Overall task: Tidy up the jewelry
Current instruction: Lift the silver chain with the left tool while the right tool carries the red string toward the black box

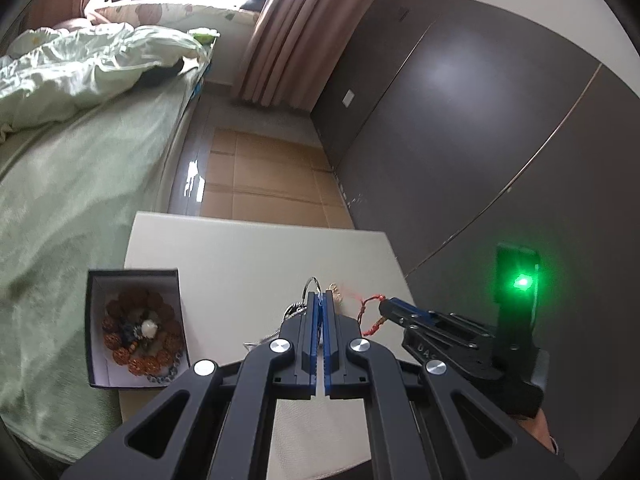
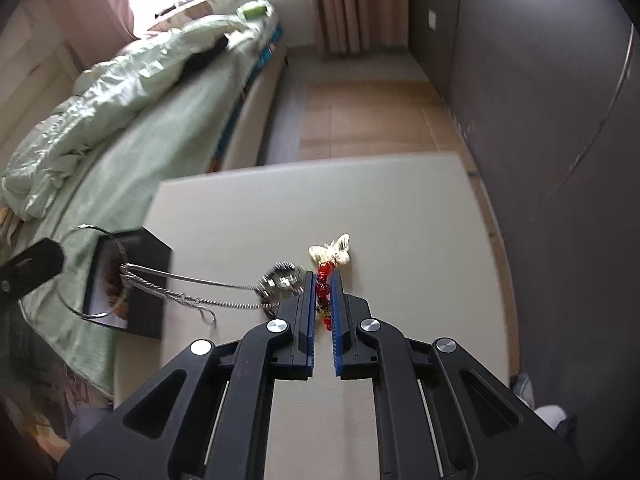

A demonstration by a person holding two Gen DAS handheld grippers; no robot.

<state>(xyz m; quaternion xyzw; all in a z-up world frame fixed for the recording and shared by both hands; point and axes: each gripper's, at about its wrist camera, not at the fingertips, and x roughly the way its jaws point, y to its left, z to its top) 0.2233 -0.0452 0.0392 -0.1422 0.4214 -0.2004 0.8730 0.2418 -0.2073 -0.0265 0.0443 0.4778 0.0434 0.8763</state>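
Observation:
My left gripper (image 1: 322, 295) is shut on a silver bangle (image 1: 312, 285) with a silver chain (image 1: 294, 312) trailing under it, above the pale table (image 1: 256, 256). In the right wrist view the bangle (image 2: 86, 229) hangs over the open black box (image 2: 140, 280) and the silver chain (image 2: 208, 300) stretches back to a silver coil (image 2: 282, 280). My right gripper (image 2: 325, 278) is shut on a red beaded bracelet (image 2: 323, 280) with a gold butterfly charm (image 2: 334, 252). The red bracelet (image 1: 370, 312) shows at the right gripper's tip (image 1: 386, 304). The box (image 1: 136, 328) holds brown bead bracelets (image 1: 140, 332).
A bed with a green cover (image 1: 72, 184) runs along the table's left side. A dark wardrobe wall (image 1: 480, 128) stands on the right. Cardboard sheets (image 1: 264, 176) lie on the floor beyond the table.

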